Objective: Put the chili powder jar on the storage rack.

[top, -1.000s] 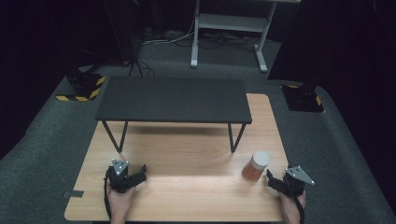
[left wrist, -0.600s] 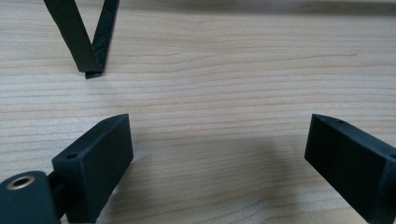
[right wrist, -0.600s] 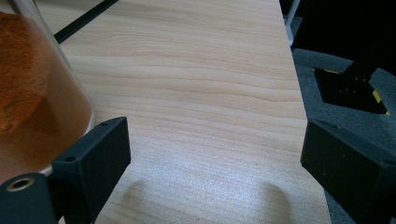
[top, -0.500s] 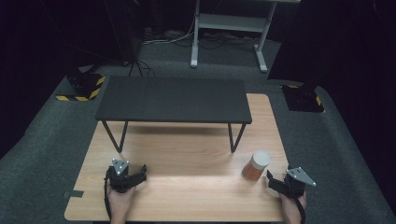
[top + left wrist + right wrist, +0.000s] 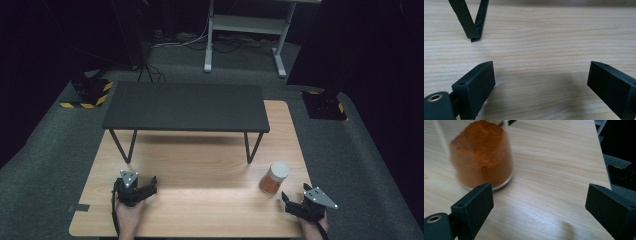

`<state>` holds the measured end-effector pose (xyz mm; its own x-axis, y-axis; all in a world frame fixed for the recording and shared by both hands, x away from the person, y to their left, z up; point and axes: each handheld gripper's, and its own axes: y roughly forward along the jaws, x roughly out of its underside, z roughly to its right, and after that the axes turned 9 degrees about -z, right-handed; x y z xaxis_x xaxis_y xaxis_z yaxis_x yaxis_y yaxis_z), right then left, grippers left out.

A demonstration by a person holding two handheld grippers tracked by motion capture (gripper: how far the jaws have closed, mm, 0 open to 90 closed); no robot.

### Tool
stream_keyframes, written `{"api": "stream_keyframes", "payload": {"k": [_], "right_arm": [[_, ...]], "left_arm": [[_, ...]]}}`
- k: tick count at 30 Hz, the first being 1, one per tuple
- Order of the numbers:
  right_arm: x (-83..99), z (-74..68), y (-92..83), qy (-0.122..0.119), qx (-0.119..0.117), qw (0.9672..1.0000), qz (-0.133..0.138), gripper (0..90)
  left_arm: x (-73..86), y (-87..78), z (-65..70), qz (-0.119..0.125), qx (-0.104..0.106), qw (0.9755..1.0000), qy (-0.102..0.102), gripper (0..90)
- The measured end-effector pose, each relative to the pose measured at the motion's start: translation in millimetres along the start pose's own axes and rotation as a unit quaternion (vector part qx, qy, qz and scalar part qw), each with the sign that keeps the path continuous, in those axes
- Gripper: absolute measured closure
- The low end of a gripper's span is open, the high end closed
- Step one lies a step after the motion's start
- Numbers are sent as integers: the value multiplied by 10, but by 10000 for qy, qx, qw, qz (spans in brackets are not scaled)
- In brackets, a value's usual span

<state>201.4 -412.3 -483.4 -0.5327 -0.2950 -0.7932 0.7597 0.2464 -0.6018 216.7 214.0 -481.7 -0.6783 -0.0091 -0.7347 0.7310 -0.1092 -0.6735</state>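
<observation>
A clear jar (image 5: 274,178) with a white lid and orange-red powder stands on the wooden table (image 5: 200,165) at the front right. In the right gripper view the jar (image 5: 482,155) sits just ahead of the left jaw, slightly blurred. My right gripper (image 5: 291,204) rests open near the table's front right corner, a short way in front of the jar and not touching it. My left gripper (image 5: 148,186) rests open at the front left, with bare wood between its jaws (image 5: 541,82).
A low black shelf (image 5: 185,106) on thin black legs spans the back half of the table; one leg foot (image 5: 474,37) shows ahead of the left gripper. Dark carpet, a grey desk frame (image 5: 245,30) and weighted stands (image 5: 87,92) lie beyond.
The right gripper has shifted very slightly; the left gripper and the jar stay where they were.
</observation>
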Motion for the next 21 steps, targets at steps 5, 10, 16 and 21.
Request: {"api": "stream_keyframes", "payload": {"k": [5, 10, 16, 21], "right_arm": [[35, -8, -47, -35, -182, 9998, 28, 74], [37, 54, -86, 86, -751, 9970, 174, 72], [-112, 51, -55, 30, -971, 9948, 311, 72], [-241, 42, -8, -65, -1002, 9942, 381, 73]], "left_arm": [[-1, 1, 2, -3, -4, 10000, -4, 81], [-1, 2, 2, -3, -1, 10000, 1, 81], [0, 1, -1, 1, 2, 10000, -2, 81], [-7, 4, 6, -22, -5, 10000, 24, 81]]}}
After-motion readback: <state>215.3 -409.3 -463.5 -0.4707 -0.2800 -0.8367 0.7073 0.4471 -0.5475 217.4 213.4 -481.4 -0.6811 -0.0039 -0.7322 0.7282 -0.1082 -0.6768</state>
